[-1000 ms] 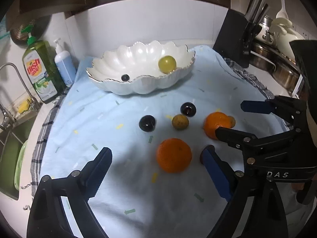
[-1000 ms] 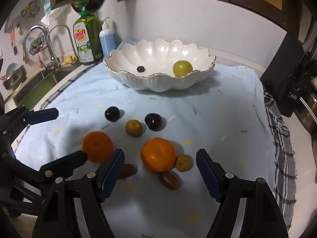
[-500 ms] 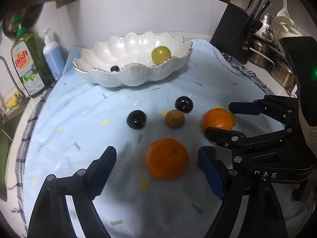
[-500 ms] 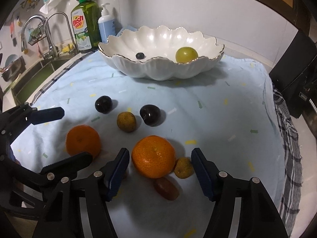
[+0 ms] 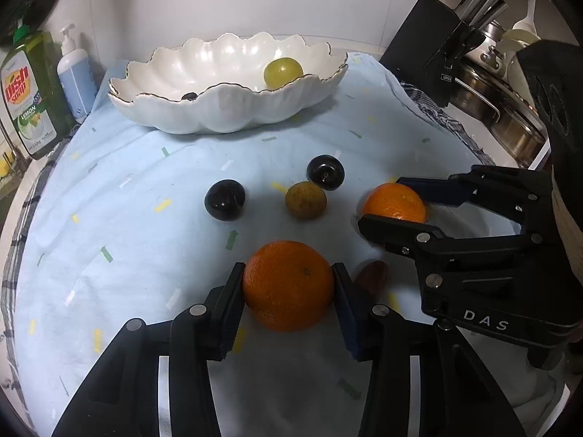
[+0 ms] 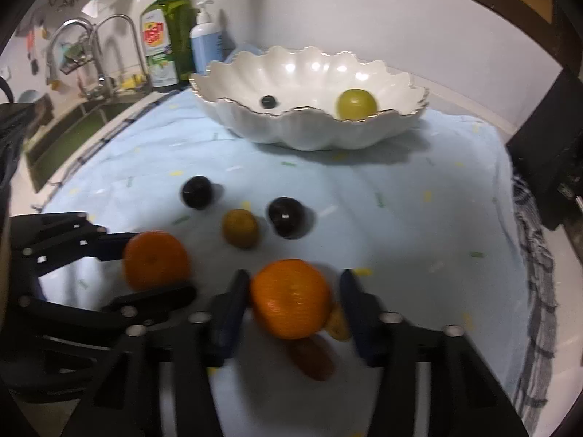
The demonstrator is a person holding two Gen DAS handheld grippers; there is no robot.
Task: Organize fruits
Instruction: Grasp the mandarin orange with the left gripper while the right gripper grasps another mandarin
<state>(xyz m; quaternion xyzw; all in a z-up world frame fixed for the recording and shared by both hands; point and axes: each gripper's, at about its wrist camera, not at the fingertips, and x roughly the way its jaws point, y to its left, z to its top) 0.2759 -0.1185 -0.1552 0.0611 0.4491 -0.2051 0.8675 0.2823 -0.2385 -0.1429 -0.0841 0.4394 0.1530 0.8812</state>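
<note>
On the light blue cloth (image 5: 145,182), my left gripper (image 5: 288,267) has both pads pressed on the nearer orange (image 5: 288,284), jaws still closing. My right gripper (image 6: 294,276) is closing around the second orange (image 6: 289,298). Its left pad touches the orange and a thin gap shows at the right pad. Each view shows the other gripper beside it: the right gripper (image 5: 382,202) with its orange (image 5: 395,204), and the left gripper (image 6: 156,269). The white scalloped bowl (image 5: 218,85) behind holds a green fruit (image 5: 283,71) and a small dark berry (image 6: 269,101).
Two dark plums (image 5: 225,200) (image 5: 325,173), a yellow-brown fruit (image 5: 305,200) and a brown fruit (image 5: 371,276) lie loose between the oranges and the bowl. Dish soap (image 5: 27,98) and a pump bottle (image 5: 74,73) stand at the left, by the sink (image 6: 73,123). A knife block (image 5: 433,54) and pots (image 5: 503,109) are at the right.
Both grippers came down and forward over their oranges, and their wide jaws narrowed. The left pads now touch their orange. The right pads have come nearly closed round theirs.
</note>
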